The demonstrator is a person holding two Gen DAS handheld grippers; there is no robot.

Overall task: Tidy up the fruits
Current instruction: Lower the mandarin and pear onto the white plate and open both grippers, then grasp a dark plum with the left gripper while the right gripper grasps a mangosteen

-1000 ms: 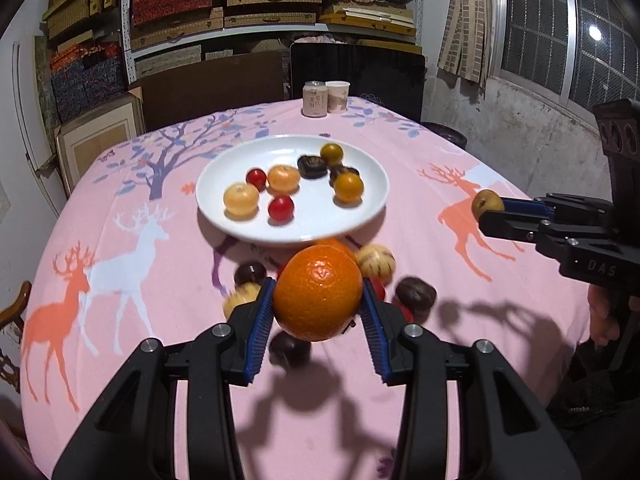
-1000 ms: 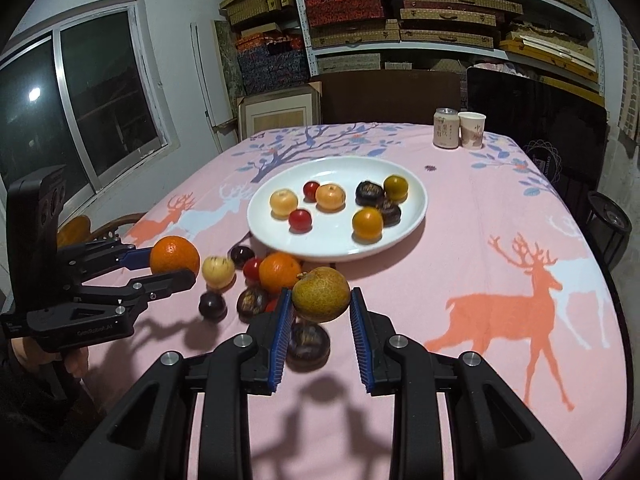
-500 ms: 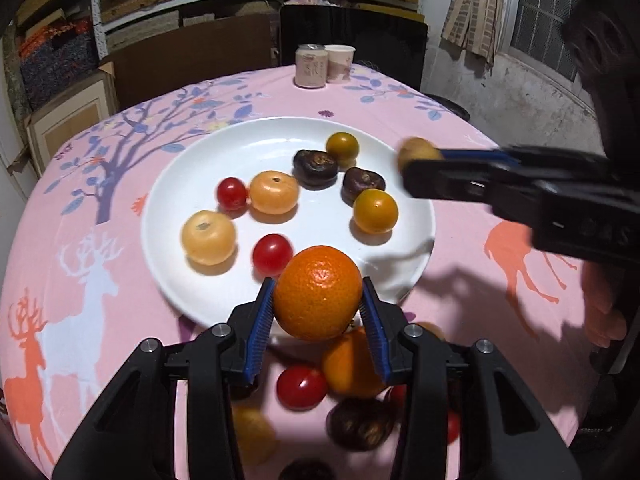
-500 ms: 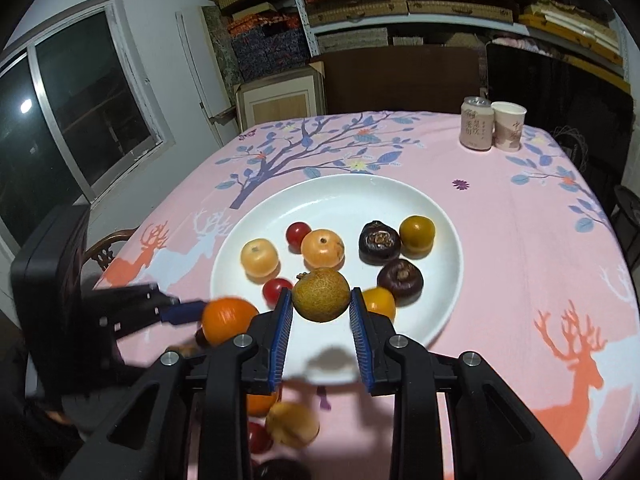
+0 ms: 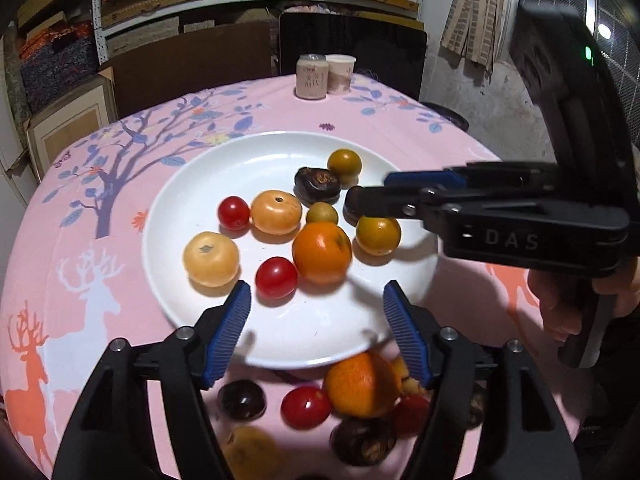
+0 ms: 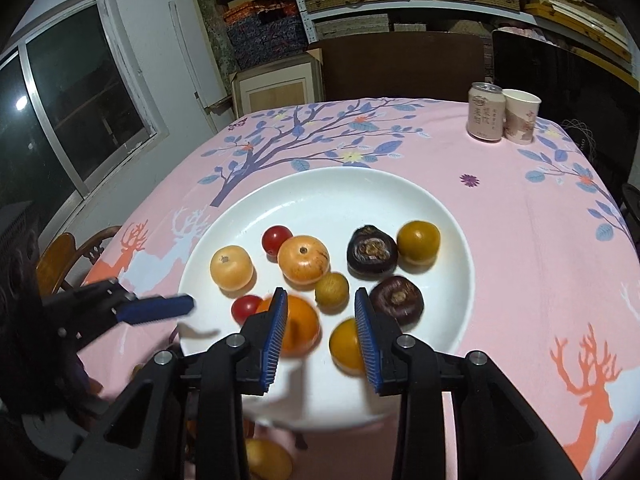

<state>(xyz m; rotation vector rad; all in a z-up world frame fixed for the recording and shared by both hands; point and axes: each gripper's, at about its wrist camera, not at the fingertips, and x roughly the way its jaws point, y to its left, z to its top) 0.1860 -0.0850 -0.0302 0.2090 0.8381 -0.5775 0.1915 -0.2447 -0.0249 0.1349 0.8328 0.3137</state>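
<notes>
Left gripper (image 5: 317, 310), jaws opening and empty, hung over the white plate (image 5: 192, 216) beside a released orange (image 5: 322, 253)

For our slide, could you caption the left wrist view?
Opening left gripper above round orange fruit on white plate.

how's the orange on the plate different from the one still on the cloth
The orange on the plate lies inside the white plate, among other fruit, in sharp view. The orange on the cloth lies off the plate beside its near rim, on the pink tablecloth, among loose fruit, partly hidden behind the left tongs. Shared: both are round, bright orange, and neither is gripped.
</notes>
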